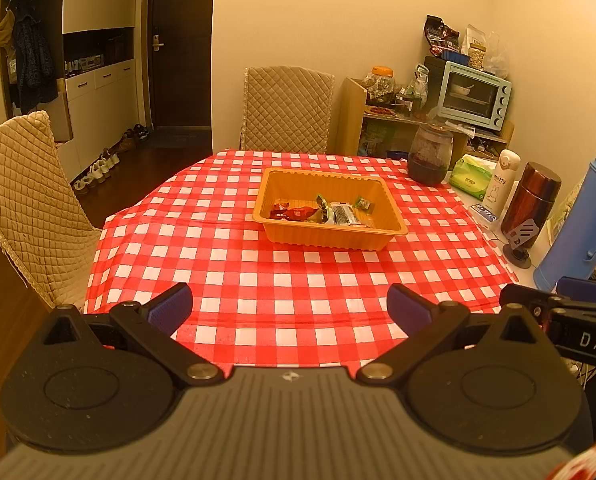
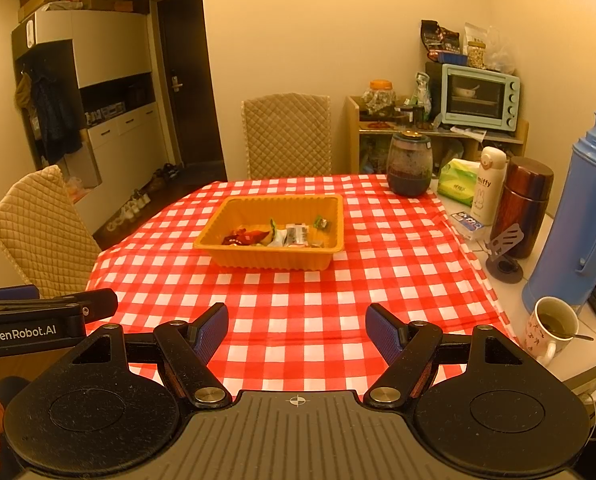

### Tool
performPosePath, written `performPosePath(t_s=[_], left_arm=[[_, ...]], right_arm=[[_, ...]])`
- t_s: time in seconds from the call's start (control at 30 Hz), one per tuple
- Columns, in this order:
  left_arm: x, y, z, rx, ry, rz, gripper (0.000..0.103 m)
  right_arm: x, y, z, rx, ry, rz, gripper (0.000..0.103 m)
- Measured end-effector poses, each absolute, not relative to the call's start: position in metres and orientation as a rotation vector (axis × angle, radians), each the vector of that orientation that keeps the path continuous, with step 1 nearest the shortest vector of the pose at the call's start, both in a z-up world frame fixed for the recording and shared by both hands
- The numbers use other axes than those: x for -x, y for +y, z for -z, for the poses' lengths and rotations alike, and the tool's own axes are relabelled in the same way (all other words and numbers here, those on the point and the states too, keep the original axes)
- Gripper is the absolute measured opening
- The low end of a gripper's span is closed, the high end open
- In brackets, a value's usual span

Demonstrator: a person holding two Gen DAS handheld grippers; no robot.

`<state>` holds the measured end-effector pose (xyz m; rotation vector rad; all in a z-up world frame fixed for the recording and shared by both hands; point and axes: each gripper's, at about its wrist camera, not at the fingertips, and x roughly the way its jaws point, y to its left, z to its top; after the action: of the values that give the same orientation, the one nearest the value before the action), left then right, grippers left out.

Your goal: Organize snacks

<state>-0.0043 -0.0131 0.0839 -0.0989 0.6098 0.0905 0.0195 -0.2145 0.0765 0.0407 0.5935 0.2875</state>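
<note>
Near the middle of the checked counter [image 1: 258,280] sits the orange tray [image 1: 381,196], and the snacks [image 1: 321,212] lie inside it, bunched along its near wall: a red wrapper [image 1: 294,213] to the left, a white packet with dark print [image 1: 343,213] beside it, and a small green-edged piece [image 1: 362,202] toward the right. From the right wrist view the same heap of snacks [image 2: 282,234] shows in the tray [image 2: 222,216], again all within its walls. No loose wrapper shows on the red and white cloth around the tray in either view, so I judge the gathering largely done; whether any sorting inside the tray is still wanted cannot be told from the task line.

Both claws hang back over the near edge of the counter, well apart from the tray. The left claw [image 1: 290,308] is released, its blue pads spread with nothing between them. The right claw [image 2: 296,330] is likewise spread wide and holds nothing.

Further out, along the right side of the counter, stand a dark jar [image 2: 409,164], a green tissue pack [image 2: 457,182], a white flask [image 2: 487,186], a brown flask [image 2: 525,204], a blue thermos [image 2: 577,216] and a mug with a spoon [image 2: 549,330]. None of these looks to be part of the job. If anything is left, it is likely only tidying the pile within the tray.
</note>
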Motion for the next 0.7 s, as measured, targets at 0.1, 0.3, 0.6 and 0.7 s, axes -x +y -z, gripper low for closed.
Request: performPosePath(t_s=[0.1,0.3,0.6,0.7], left_arm=[[0.0044,-0.0133,-0.0840,0.099,0.611,-0.089,0.103],[0.0044,-0.0131,-0.0839,0.100,0.609,-0.090,0.103],[0.0040,-0.0134,-0.0837,0.104,0.609,-0.088,0.103],[0.0024,-0.0135,-0.0842,0.105,0.610,-0.087,0.103]], right_arm=[[-0.0196,-0.2143,-0.0763,-0.041,0.594,-0.288,0.075],[-0.0198,-0.2145,-0.0767,-0.041,0.594,-0.287,0.075],[-0.0205,-0.2146,-0.0762,-0.041,0.595,-0.288,0.075],[-0.0206,-0.2146,-0.0763,-0.041,0.594,-0.288,0.075]])
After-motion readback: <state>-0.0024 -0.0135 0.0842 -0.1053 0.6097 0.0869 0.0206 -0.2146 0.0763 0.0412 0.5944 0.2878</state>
